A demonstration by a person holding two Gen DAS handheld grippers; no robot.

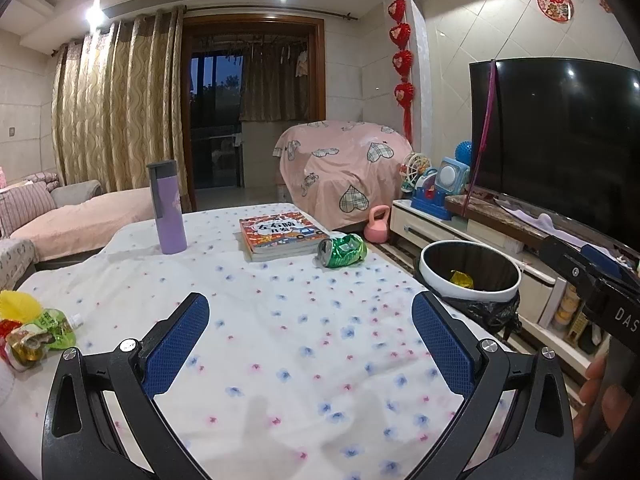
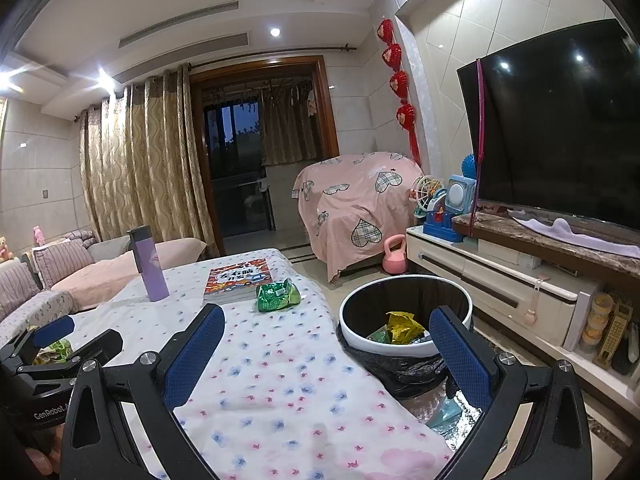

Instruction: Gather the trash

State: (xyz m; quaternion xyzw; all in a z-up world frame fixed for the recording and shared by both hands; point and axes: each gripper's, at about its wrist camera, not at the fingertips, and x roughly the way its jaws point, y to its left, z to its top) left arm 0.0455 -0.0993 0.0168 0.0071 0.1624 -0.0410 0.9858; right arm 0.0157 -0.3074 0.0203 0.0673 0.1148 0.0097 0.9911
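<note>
- A low table point(image 1: 280, 320) draped in a white cloth with small blue and pink flowers fills the middle of both views.
- A large black curved television point(image 1: 560, 140) stands on a long cream cabinet point(image 2: 500, 280) along the right wall.
- A round white-rimmed bin lined with a black bag point(image 2: 404, 312) sits on the floor just beside the table's right edge; crumpled yellow and green wrappers point(image 2: 402, 326) lie inside it.
- A colourful paperback book point(image 1: 280, 236) lies flat near the table's far end.
- A tall lilac flask with a grey lid point(image 1: 168, 208) stands upright to the left of the book, apart from it.
- A crushed green can point(image 1: 342, 250) lies on its side on the cloth, just beside the book's right edge, on the side nearest the bin.
- A cluster of yellow, green and red snack wrappers point(image 1: 32, 328) rests at the table's near left edge.
- The left tongs point(image 1: 310, 334), with blue ribbed pads, hover level over the bare cloth, spread wide and gripping nothing.
- The right tongs point(image 2: 328, 354) are likewise spread and unladen, straddling the table's right edge, with one pad over the cloth and the other in front of the bin's rim.
</note>
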